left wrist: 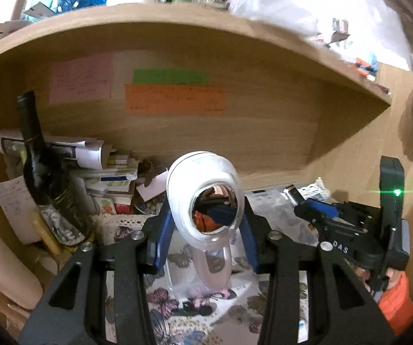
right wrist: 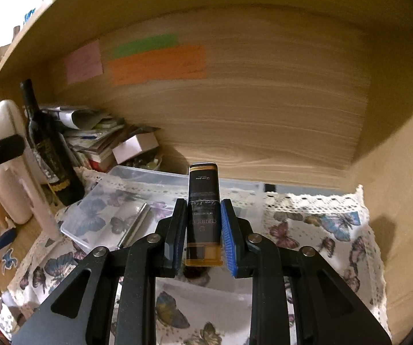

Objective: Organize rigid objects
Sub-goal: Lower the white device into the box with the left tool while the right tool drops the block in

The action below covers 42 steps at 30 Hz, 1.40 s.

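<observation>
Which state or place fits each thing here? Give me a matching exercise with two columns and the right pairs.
Things:
1. white device
2. black and gold tin
3. dark bottle
4. clear plastic box

States or places:
A. stands upright at the left, by the stack of papers
B. lies on the butterfly cloth, with a silver pen inside
C. gripped by the left gripper
D. gripped by the right gripper

Pairs: 1-C, 2-D, 3-A, 4-B
</observation>
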Available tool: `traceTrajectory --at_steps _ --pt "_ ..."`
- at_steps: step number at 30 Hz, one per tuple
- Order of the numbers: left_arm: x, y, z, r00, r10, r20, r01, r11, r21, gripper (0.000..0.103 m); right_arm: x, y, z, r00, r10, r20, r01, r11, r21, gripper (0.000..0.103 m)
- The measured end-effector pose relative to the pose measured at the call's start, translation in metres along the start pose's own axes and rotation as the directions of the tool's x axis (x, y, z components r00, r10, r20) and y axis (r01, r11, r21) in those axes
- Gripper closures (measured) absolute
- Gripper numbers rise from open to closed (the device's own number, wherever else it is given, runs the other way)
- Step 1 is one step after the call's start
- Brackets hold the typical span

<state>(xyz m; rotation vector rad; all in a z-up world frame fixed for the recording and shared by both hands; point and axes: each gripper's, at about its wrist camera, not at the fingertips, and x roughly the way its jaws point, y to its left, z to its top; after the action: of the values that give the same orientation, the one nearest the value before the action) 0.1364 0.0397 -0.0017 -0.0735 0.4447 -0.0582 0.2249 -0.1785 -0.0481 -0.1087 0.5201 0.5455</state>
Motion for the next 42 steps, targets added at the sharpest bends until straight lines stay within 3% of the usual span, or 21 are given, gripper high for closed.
traceTrajectory --at_steps 10,22,29,36,42 --pt "0.056 0.011 -0.016 0.992 0.083 -0.092 -0.079 0.996 0.042 0.06 0.05 0.016 -0.006 0.993 0.023 -0.115 -0.029 0.999 -0.046 0.081" --pt "0.107 0.018 -0.033 0.971 0.055 -0.231 -0.042 0.997 0.059 0.06 0.086 0.019 -0.024 0.97 0.048 -0.238 -0.063 0.996 -0.058 0.081" --pt "0.124 0.018 -0.037 0.961 0.044 -0.274 -0.029 0.998 0.058 0.06 0.087 0.018 -0.024 0.969 0.054 -0.242 -0.068 0.996 -0.052 0.081" --pt "0.119 0.014 -0.034 0.958 0.049 -0.282 -0.029 0.997 0.073 0.06 0.075 0.018 -0.015 0.979 0.056 -0.197 -0.067 0.997 -0.049 0.066" --pt "0.094 0.01 -0.029 0.969 0.047 -0.244 -0.03 0.997 0.074 0.056 0.041 0.022 -0.007 0.992 0.043 -0.116 -0.051 0.996 -0.069 0.059"
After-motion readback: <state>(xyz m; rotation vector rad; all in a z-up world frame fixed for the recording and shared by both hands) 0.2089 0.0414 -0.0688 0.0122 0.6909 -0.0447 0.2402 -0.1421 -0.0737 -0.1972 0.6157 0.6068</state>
